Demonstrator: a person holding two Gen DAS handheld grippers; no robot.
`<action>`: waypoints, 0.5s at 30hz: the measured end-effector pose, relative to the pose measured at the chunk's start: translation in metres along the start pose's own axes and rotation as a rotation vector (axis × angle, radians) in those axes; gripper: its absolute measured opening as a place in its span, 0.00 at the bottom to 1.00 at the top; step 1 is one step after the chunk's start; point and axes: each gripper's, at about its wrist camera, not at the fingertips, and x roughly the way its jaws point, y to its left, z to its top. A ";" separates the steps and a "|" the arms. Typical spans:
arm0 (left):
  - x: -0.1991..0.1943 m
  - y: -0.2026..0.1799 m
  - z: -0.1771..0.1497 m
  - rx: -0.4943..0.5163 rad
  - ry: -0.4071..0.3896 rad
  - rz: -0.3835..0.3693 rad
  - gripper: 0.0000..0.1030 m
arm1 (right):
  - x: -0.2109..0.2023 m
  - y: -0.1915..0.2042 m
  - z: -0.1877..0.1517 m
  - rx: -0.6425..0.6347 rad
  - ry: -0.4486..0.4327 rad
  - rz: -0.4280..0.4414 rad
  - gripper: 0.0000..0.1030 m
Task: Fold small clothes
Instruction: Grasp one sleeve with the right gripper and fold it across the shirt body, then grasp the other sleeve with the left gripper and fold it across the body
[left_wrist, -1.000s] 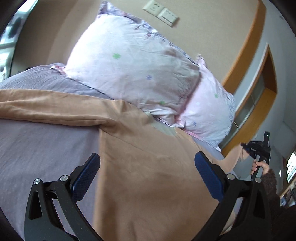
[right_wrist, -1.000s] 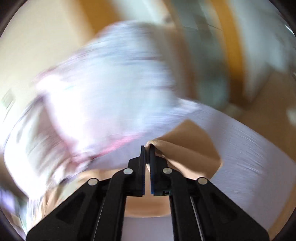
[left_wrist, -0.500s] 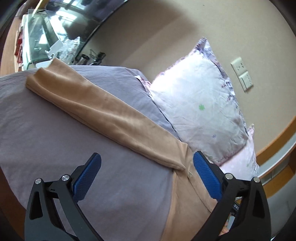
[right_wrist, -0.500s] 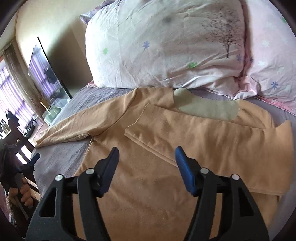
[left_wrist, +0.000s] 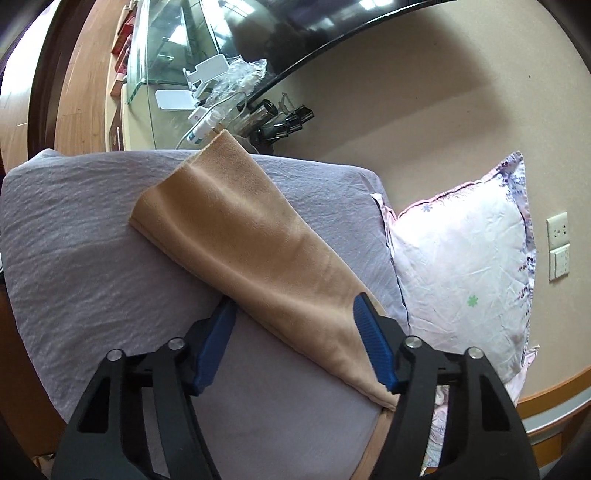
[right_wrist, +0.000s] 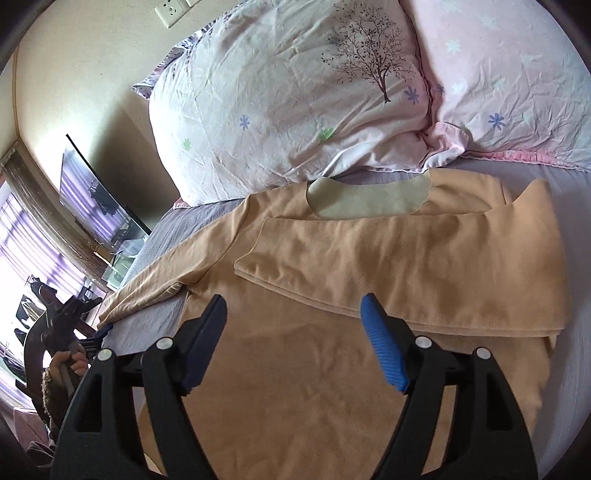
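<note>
A tan long-sleeved top (right_wrist: 314, 350) lies flat on the grey-lilac bed sheet (left_wrist: 74, 258), neck toward the pillows. Its right sleeve (right_wrist: 406, 266) is folded across the chest. Its left sleeve (left_wrist: 251, 236) stretches out straight over the sheet. My left gripper (left_wrist: 293, 310) is open, its jaws on either side of that sleeve just above it, partly closed in. My right gripper (right_wrist: 293, 314) is open and empty above the top's body, below the folded sleeve. The left gripper also shows at the left edge of the right wrist view (right_wrist: 74, 325).
Two pale floral pillows (right_wrist: 288, 99) (right_wrist: 517, 74) lean at the head of the bed. A glass stand with small items (left_wrist: 207, 85) and a television (right_wrist: 92, 206) stand past the bed edge. Wall sockets (left_wrist: 557, 243) sit beside the pillow.
The right gripper let go of the sleeve it had folded over the chest and now hovers open. The left gripper swung to the outstretched sleeve, moved closer and narrowed its jaws around it.
</note>
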 end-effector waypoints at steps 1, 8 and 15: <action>0.002 0.003 0.004 -0.012 -0.001 0.010 0.44 | -0.001 0.001 -0.001 -0.002 -0.004 0.008 0.74; 0.006 -0.034 0.015 0.139 -0.026 0.069 0.07 | -0.031 -0.009 -0.006 -0.010 -0.062 0.023 0.76; 0.015 -0.242 -0.102 0.719 0.001 -0.217 0.06 | -0.066 -0.054 -0.003 0.087 -0.171 -0.045 0.77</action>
